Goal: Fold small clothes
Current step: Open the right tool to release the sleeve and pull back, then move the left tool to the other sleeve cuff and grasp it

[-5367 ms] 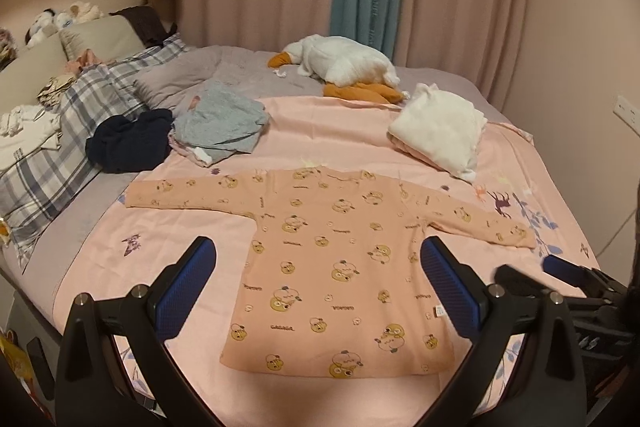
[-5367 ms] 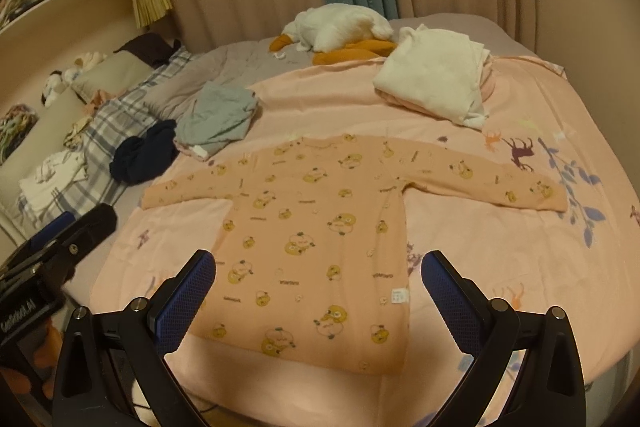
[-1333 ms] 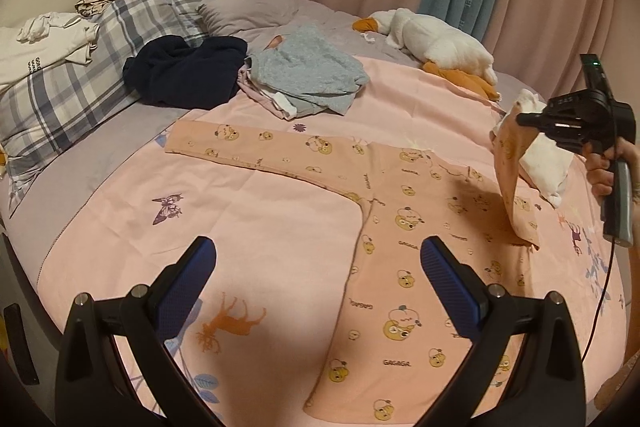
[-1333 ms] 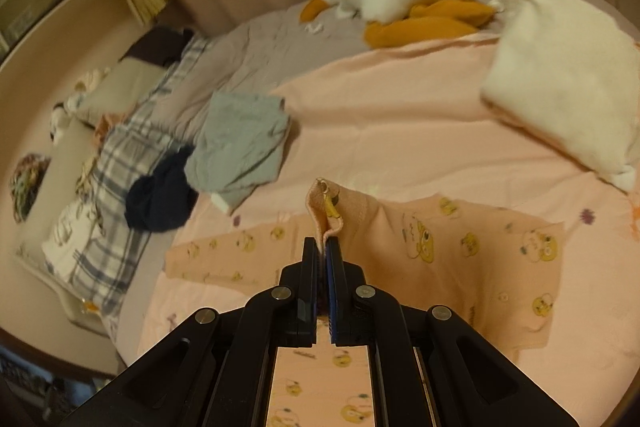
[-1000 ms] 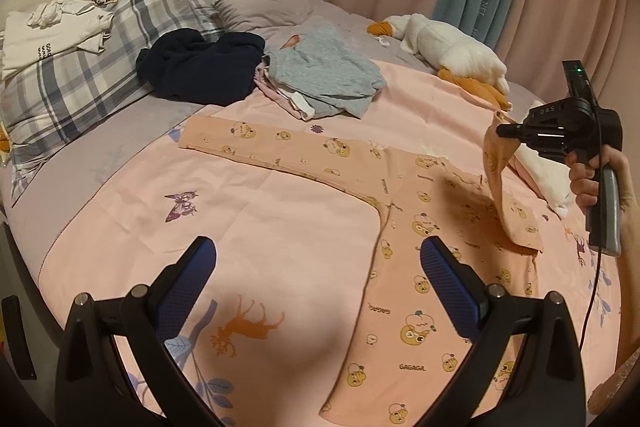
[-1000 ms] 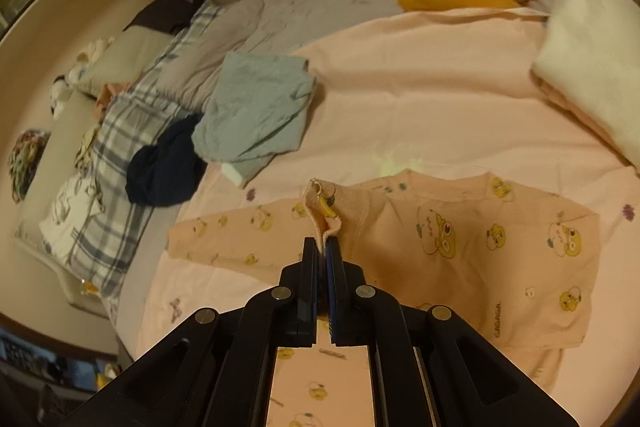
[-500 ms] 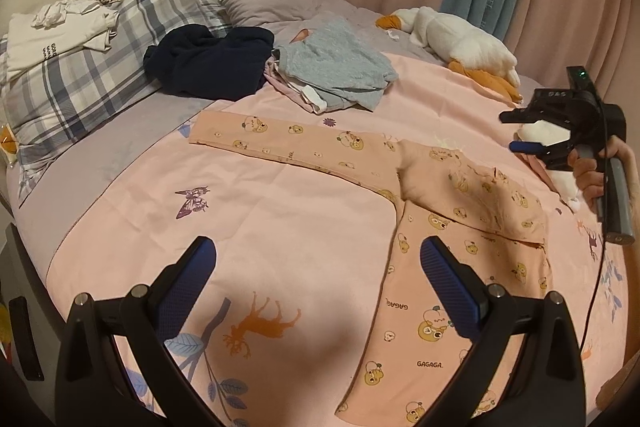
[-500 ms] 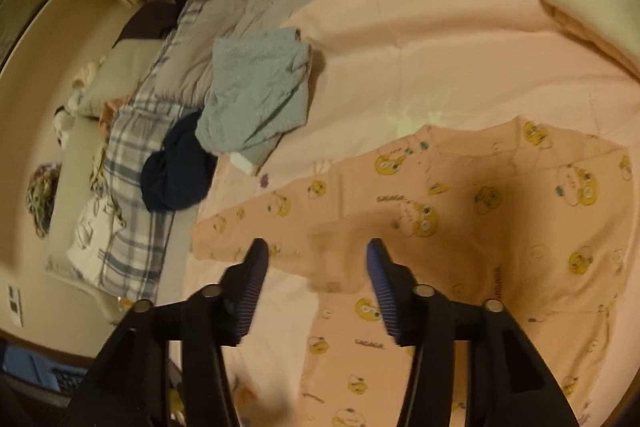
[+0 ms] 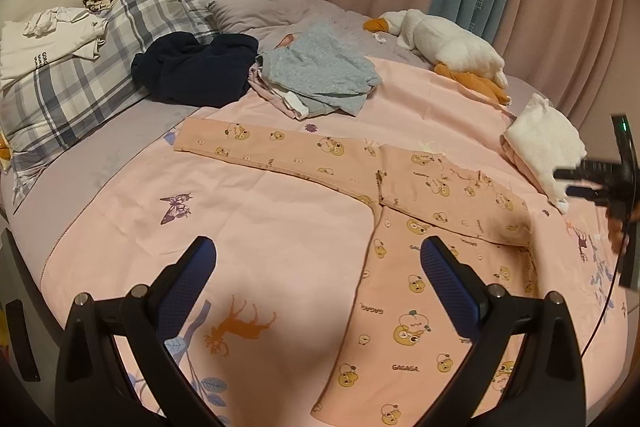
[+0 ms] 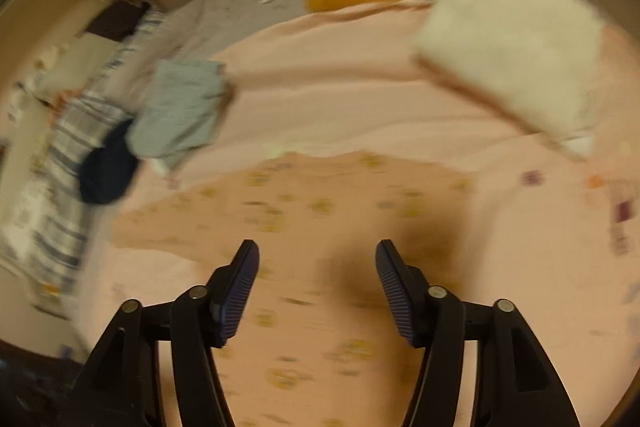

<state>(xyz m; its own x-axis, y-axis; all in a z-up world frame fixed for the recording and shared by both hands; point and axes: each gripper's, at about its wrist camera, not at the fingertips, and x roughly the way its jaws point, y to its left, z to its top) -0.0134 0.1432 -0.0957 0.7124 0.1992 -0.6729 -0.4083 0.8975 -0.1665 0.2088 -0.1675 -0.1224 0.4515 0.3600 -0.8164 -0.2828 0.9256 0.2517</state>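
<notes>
the peach bear-print shirt [image 9: 432, 211] is lying on the bed [image 9: 280, 227], one sleeve folded across; both the left hand-held gripper [image 9: 318, 265] and right hand-held gripper [image 10: 318, 281] are gaping wide, gripping nothing

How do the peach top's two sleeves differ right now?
The left sleeve lies stretched flat, pointing out toward the plaid pillow; the right sleeve is folded across the chest of the peach top. The left sleeve lies on the pink sheet; the right sleeve lies on the top itself. Both share the bear print.
</notes>
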